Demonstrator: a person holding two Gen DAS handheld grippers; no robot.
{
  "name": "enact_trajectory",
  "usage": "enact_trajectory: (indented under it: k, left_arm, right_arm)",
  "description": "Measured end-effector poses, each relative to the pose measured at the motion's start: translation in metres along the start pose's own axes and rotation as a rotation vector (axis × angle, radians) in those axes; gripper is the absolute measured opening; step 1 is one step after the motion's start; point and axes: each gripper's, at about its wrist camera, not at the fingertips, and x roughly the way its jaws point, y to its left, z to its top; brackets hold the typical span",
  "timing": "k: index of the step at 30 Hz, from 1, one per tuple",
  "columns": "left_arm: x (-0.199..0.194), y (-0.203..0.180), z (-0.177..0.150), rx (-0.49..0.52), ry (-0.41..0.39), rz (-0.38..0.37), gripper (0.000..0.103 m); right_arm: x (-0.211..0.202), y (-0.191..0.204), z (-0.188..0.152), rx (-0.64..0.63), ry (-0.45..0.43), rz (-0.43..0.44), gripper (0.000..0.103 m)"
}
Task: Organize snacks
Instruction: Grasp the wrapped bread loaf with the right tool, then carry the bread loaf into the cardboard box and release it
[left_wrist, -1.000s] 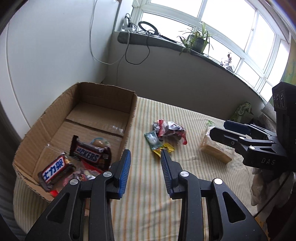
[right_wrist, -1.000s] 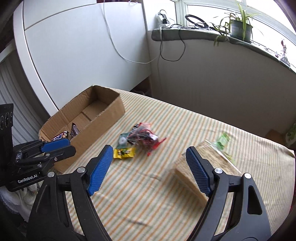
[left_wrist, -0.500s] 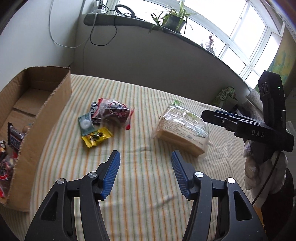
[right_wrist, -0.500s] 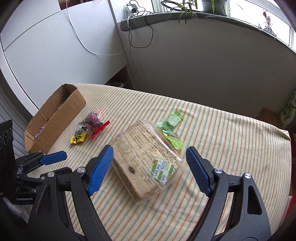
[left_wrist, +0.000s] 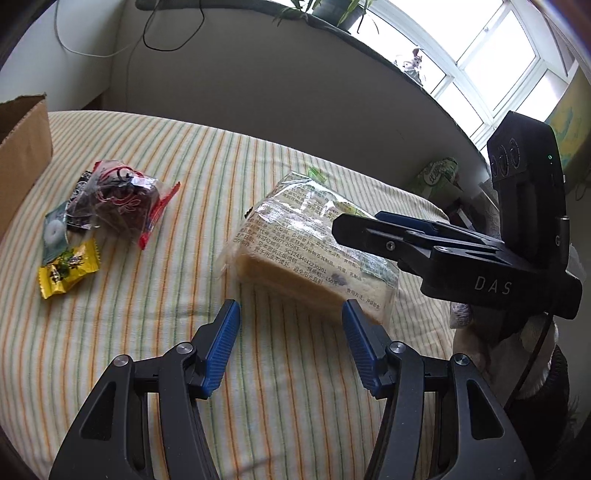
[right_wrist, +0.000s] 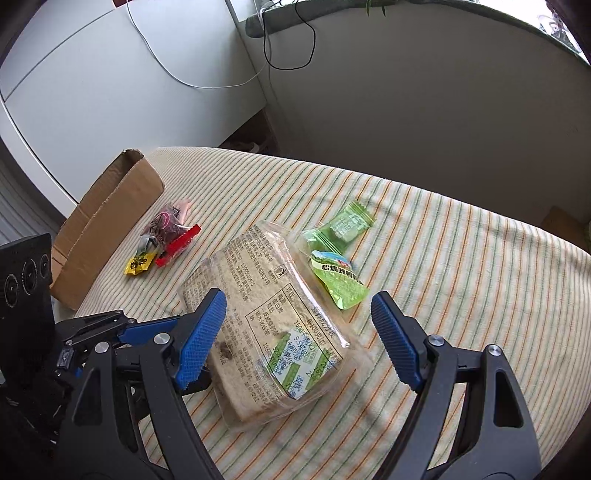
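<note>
While your right gripper (right_wrist: 299, 332) hangs released over the bread pack (right_wrist: 266, 332) mid-frame | your left gripper (left_wrist: 290, 339) gapes empty below it | candies (left_wrist: 74, 236) far left.

Striped tablecloth (right_wrist: 461, 258): snack packets (left_wrist: 107, 206), cardboard box (right_wrist: 107, 221).

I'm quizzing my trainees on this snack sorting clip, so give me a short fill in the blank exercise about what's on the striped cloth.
1. The bread pack is wrapped in clear ____.
2. The cardboard box stands at the cloth's ____ edge in the right wrist view.
3. The yellow candy lies ____ the box than the bread pack does.

Missing words: plastic; left; nearer
</note>
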Motion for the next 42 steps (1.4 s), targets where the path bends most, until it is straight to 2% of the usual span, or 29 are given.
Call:
enact_trajectory:
  k: [4,14,19,24,29,34,42]
  left_arm:
    - [0.003,-0.002,0.003,-0.001,0.002,-0.011,0.057]
    - [0.009,-0.003,0.009,0.001,0.004,-0.041,0.057]
    - [0.005,-0.005,0.008,0.028,-0.005,-0.054,0.057]
    - [0.005,-0.009,0.005,0.072,-0.001,-0.052,0.056]
    - [0.012,-0.005,0.009,0.047,0.025,-0.074,0.057]
    - [0.001,-0.010,0.005,0.100,0.000,-0.038,0.054]
    - [-0.030,-0.006,0.000,0.110,-0.043,-0.030,0.053]
  right_arm:
    - [0.004,0.000,0.000,0.007,0.002,0.026,0.083]
    - [-0.001,0.014,-0.009,0.029,0.024,-0.029,0.079]
    - [-0.004,0.016,-0.017,0.055,0.053,0.044,0.075]
    - [0.001,0.016,-0.015,0.054,0.043,0.044,0.075]
    - [0.005,0.020,-0.012,0.057,0.033,0.041,0.074]
    - [0.000,0.028,-0.016,0.061,0.035,0.044,0.068]
    - [-0.014,0.060,-0.014,0.043,0.010,0.049,0.068]
